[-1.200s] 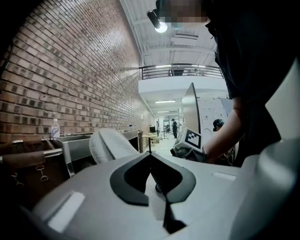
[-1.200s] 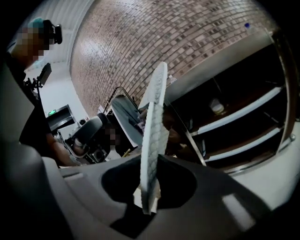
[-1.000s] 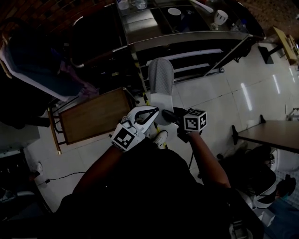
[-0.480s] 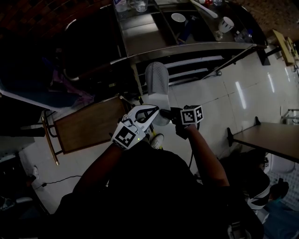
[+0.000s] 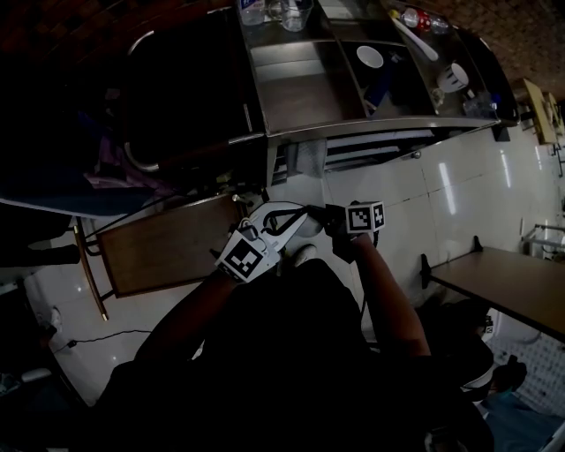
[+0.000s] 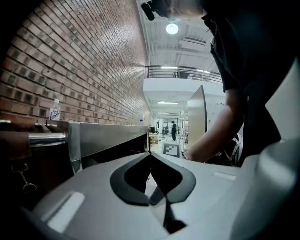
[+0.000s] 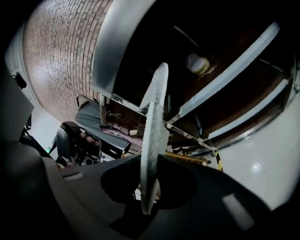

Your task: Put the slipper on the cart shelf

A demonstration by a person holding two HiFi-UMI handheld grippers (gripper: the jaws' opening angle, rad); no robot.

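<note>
A grey quilted slipper (image 5: 303, 168) with a white sole points away from me, its toe reaching under the steel top edge of the cart (image 5: 353, 129). My right gripper (image 5: 320, 213) is shut on its heel end. In the right gripper view the slipper (image 7: 152, 140) stands edge-on between the jaws, in front of the cart's shelf rails (image 7: 234, 61). Just left of the slipper's heel is my left gripper (image 5: 291, 214), its white jaws closed. Nothing sits between the jaws of the left gripper (image 6: 150, 157) in its own view.
The cart top carries a white bowl (image 5: 370, 56), a bottle (image 5: 419, 19) and glasses. A low wooden table (image 5: 168, 247) stands at the left, and another table (image 5: 503, 282) at the right. A brick wall (image 6: 84, 70) runs behind the cart. The floor is white tile.
I have come closer to the cart. The slipper has travelled forward with the right gripper, so its toe now lies under the cart's top edge. The left gripper stayed beside it.
</note>
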